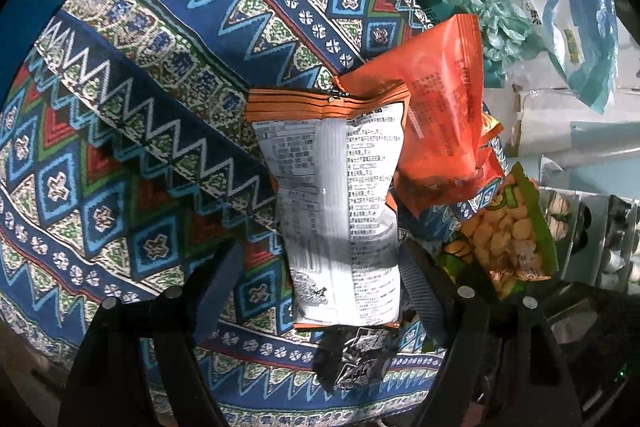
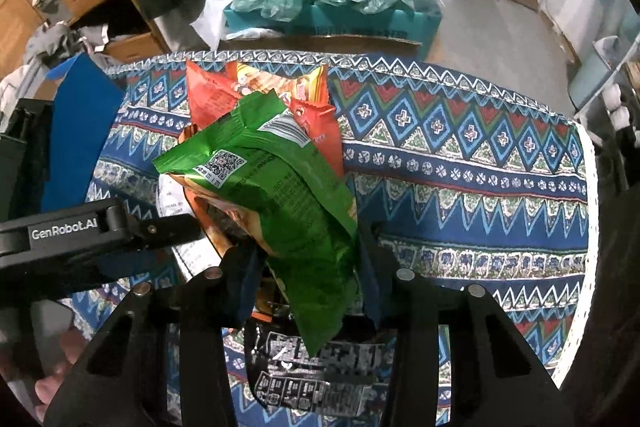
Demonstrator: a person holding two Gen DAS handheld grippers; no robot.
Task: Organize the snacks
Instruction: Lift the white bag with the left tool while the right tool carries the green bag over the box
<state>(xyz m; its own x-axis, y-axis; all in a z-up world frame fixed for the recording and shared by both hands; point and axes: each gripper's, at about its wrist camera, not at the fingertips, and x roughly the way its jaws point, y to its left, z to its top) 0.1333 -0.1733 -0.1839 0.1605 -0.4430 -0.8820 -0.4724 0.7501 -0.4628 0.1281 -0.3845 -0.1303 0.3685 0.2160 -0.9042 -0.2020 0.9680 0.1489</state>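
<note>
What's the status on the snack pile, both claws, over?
Right claw shut on green packet. Left claw open around white packet. Orange packet overlaps its top.

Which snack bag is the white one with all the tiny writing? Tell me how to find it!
Look at the big blue zigzag-patterned cloth. Near its middle is a pile of snack bags, and the white packet lies flat between the left gripper fingers, beside an orange packet. It is the only pale one: white and covered in small black print, with orange stripes along its top edge.
</note>
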